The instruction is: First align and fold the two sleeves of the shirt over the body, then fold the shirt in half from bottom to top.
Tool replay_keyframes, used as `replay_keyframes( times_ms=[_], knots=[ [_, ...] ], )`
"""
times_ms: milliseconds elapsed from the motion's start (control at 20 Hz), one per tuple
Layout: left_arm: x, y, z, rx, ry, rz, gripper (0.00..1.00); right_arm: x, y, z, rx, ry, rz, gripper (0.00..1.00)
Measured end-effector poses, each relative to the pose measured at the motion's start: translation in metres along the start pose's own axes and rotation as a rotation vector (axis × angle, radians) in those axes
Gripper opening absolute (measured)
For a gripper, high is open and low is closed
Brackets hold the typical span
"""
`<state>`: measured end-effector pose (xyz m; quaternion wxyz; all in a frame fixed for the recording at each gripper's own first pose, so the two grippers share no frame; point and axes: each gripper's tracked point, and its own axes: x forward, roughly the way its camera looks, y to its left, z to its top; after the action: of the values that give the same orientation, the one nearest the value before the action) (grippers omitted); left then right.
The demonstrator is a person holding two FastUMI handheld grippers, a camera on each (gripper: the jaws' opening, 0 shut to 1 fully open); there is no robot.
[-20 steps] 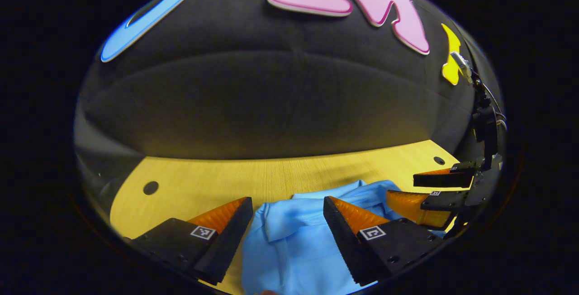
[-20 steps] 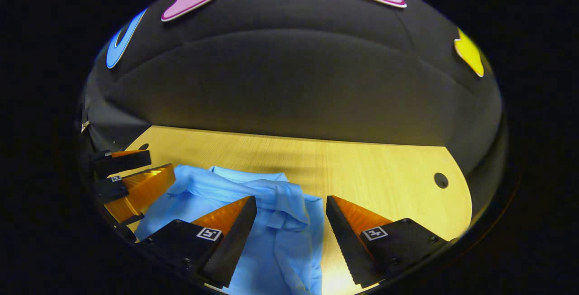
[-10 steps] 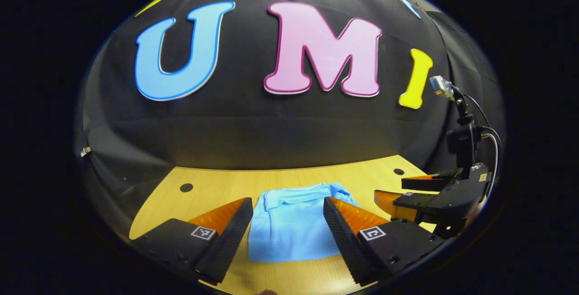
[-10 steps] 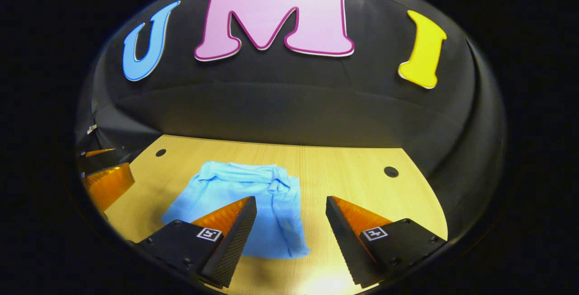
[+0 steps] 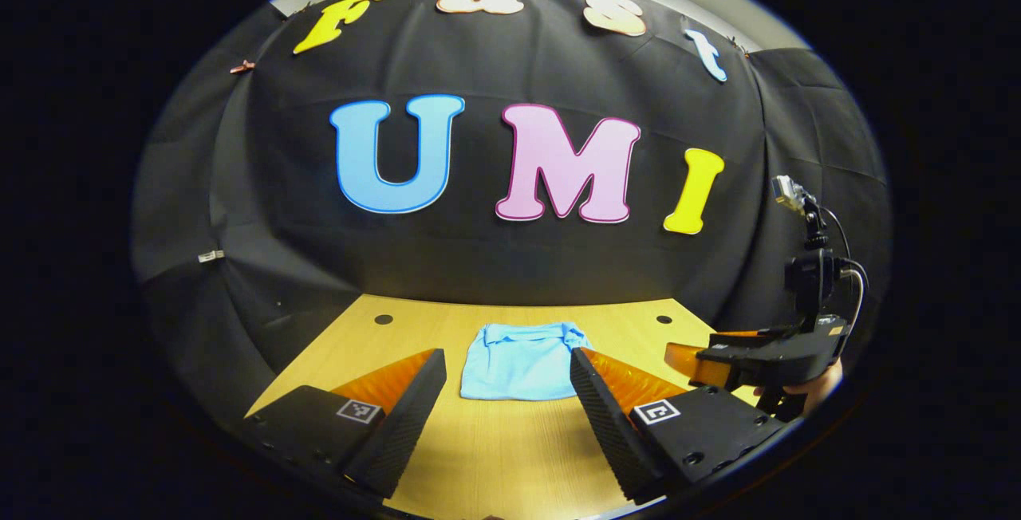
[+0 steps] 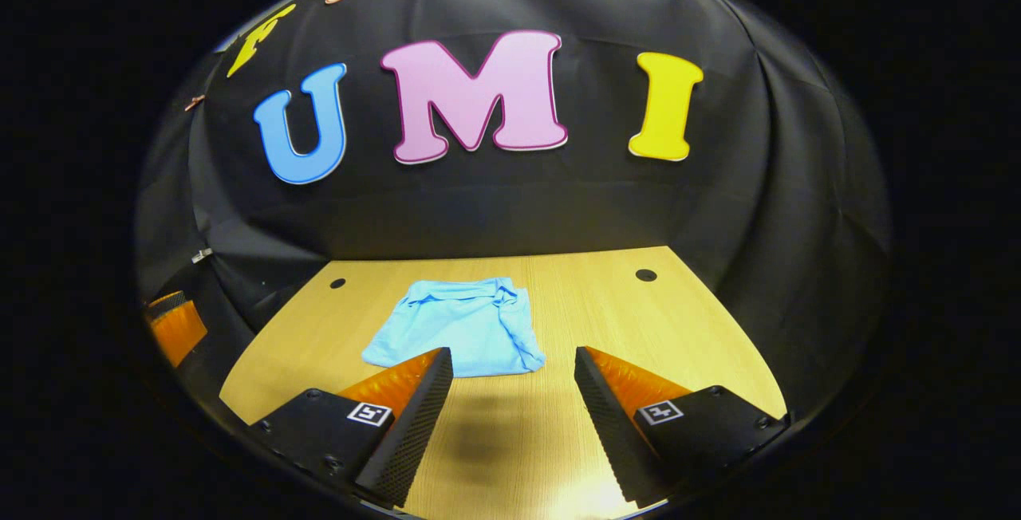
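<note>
Now the blue shirt (image 5: 522, 362) lies flat on the wooden table (image 5: 510, 448), about in the middle and toward the far side, near the black wall. It looks like a small, neat packet, with the collar at the far edge and a straight fold at the near edge. The sleeves seem tucked in, though the right side looks a bit bunched in the right gripper view. So the folding looks done, or almost done.

The left gripper (image 5: 507, 380) has its two fingers wide apart and holds nothing. The shirt sits straight ahead of it, past the fingertips, with bare table between. The right gripper (image 6: 512, 380) is wide apart too, and empty. In its own view the shirt (image 6: 459, 327) lies ahead and a little to the left, with its near edge just past the left fingertip.

The right gripper (image 5: 738, 356) also shows at the right side of the left gripper view, off to the side of the shirt, with a bit of a hand (image 5: 810, 386) behind it.

Both grippers are apart from the shirt, and neither one looks clearly nearer. If any more tidying is wanted, it would be on the bunched right edge, which lies on the right gripper's side.
</note>
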<state>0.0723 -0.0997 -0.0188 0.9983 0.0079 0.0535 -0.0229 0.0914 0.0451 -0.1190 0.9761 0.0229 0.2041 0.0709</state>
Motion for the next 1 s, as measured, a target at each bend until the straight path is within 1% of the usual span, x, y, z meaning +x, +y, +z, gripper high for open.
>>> replay_keyframes(
  times_ms=[200, 350, 500, 600, 800, 1000],
  knots=[
    [-0.062, 0.001, -0.003, 0.045, -0.016, 0.007, 0.99, -0.061, 0.003, 0.006, 0.017, -0.043, 0.019, 0.95],
    [-0.095, -0.003, -0.008, 0.059, -0.025, -0.003, 0.99, -0.099, 0.009, 0.003, 0.024, -0.051, 0.040, 0.95],
    [-0.121, -0.007, -0.010, 0.073, -0.043, -0.020, 0.99, -0.133, 0.010, -0.001, 0.005, -0.064, 0.049, 0.96],
    [-0.134, -0.012, -0.012, 0.074, -0.035, -0.034, 0.99, -0.157, 0.009, -0.005, -0.017, -0.068, 0.043, 0.96],
    [-0.152, -0.019, -0.004, 0.091, -0.056, -0.058, 0.99, -0.189, 0.015, -0.005, -0.003, -0.079, 0.056, 0.96],
    [-0.160, -0.021, 0.005, 0.084, -0.073, -0.075, 0.99, -0.200, 0.018, -0.008, -0.024, -0.088, 0.060, 0.96]
  ],
)
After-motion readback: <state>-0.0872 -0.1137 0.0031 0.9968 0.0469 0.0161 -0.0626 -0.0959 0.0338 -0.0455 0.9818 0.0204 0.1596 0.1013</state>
